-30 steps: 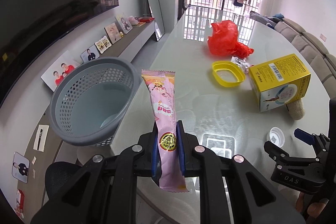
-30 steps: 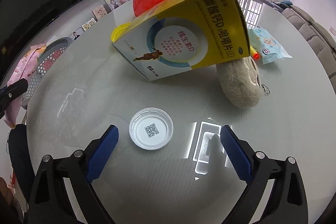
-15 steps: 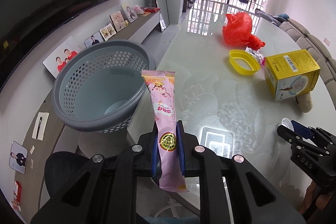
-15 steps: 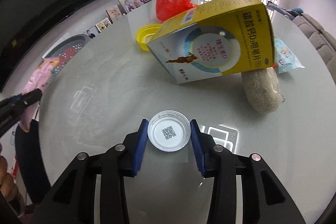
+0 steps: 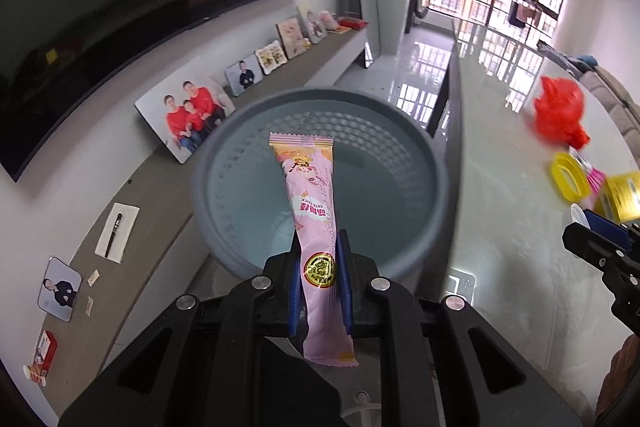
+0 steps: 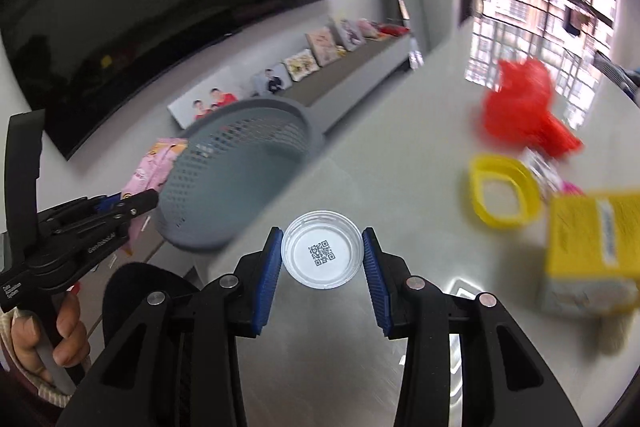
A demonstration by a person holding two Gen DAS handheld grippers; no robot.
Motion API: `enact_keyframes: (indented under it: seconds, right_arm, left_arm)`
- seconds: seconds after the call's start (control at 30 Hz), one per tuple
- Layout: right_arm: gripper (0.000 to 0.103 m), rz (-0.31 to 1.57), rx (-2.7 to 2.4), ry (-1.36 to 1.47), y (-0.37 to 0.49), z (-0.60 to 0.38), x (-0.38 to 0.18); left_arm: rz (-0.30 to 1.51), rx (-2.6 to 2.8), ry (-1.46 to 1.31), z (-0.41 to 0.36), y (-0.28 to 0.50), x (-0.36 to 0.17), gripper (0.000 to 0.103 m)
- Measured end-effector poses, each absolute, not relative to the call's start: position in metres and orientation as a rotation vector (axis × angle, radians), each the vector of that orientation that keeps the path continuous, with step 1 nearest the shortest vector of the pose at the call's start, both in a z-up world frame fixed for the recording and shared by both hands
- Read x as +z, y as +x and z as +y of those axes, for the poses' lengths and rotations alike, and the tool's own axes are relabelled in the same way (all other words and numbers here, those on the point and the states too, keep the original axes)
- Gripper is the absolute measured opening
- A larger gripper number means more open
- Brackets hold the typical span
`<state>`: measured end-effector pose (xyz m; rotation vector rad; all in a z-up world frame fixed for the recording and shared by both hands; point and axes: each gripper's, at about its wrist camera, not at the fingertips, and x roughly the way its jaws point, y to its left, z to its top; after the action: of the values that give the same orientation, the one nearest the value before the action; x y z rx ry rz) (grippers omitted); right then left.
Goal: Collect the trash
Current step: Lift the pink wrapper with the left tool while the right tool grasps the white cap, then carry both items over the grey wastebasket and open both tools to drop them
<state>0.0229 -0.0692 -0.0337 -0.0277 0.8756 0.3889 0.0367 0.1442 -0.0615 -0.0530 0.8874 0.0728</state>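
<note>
My left gripper (image 5: 319, 263) is shut on a long pink snack wrapper (image 5: 314, 211), which sticks out over the open mouth of the grey perforated basket (image 5: 224, 163). The basket stands beside the table's left edge. My right gripper (image 6: 323, 253) is shut on a clear round plastic lid (image 6: 322, 254) with a QR code, held above the glass table (image 6: 400, 163). From the right wrist view, the left gripper (image 6: 138, 205) with the pink wrapper (image 6: 154, 165) shows at the left, by the basket (image 6: 240, 179). From the left wrist view, the right gripper (image 5: 592, 227) shows at the right edge.
On the table lie a red plastic bag (image 6: 520, 107), a yellow ring-shaped lid (image 6: 502, 193) and a yellow box (image 6: 592, 239). A long ledge with photo frames (image 5: 188, 115) runs along the wall behind the basket. A dark chair (image 6: 144, 291) stands below the table edge.
Both grippers moved left toward the basket. The wrapper went from beside the basket to over its mouth. The right gripper closed on the clear lid and lifted it off the table.
</note>
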Motion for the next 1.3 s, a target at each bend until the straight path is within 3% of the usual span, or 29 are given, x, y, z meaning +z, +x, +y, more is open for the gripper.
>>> enact_keyframes:
  seconds: [0.4, 1.2, 1.23, 1.3]
  right_arm:
    - [0.039, 0.920, 0.506, -0.071, 0.100, 0.030, -0.052]
    - [0.039, 0.991, 0.506, -0.044, 0.123, 0.039, -0.088]
    - [0.040, 0.990, 0.506, -0.044, 0.123, 0.039, -0.088]
    - [0.052, 0.982, 0.500, -0.044, 0.123, 0.039, -0.086]
  left_arm:
    - [0.903, 0.117, -0.091, 0.195, 0.083, -0.078, 0.016]
    - [0.989, 0.092, -0.110, 0.203, 0.111, -0.114, 0.020]
    - [0.987, 0.094, -0.109, 0.203, 0.110, -0.114, 0.020]
    - [0.981, 0.099, -0.104, 0.203, 0.109, -0.112, 0.021]
